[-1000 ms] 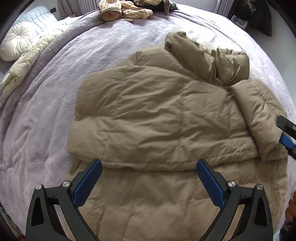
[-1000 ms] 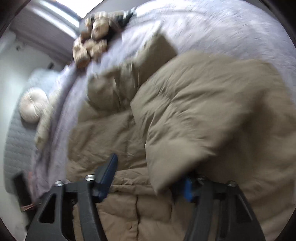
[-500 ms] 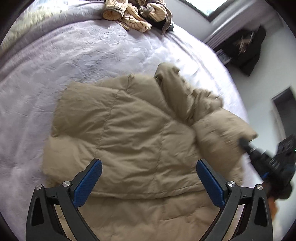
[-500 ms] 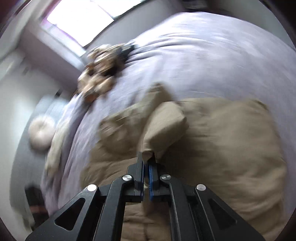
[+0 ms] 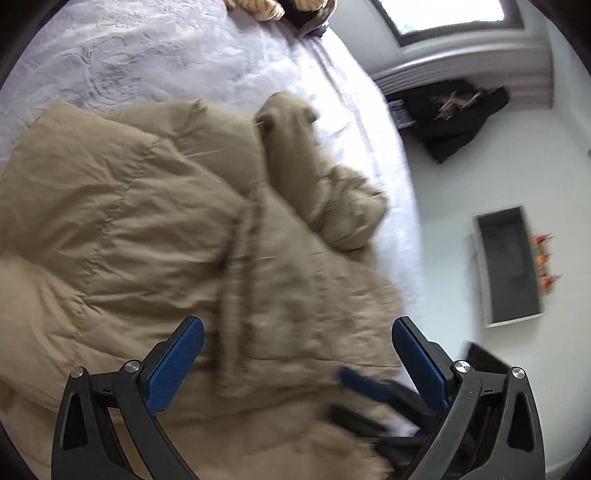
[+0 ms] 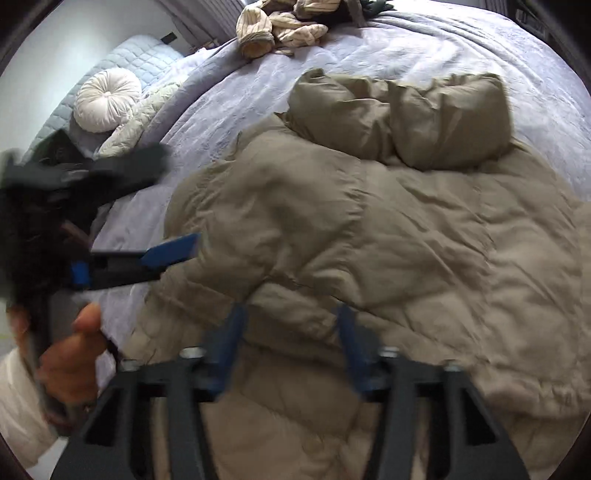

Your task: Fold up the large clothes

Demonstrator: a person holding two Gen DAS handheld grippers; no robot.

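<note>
A wide bed point(image 6: 424, 48) under a pale lilac quilted cover carries a tan puffer coat point(image 6: 369, 229) spread across its middle. At eleven o'clock lies a heap of striped cream clothes point(image 6: 284, 26) (partly cut off), and at ten o'clock a round white cushion point(image 6: 107, 99) beside a quilted cream garment point(image 6: 136, 125).

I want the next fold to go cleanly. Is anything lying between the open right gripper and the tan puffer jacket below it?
Nothing visible does. The right gripper hangs open directly over the tan puffer jacket, with only bare quilted fabric under its fingers.
</note>
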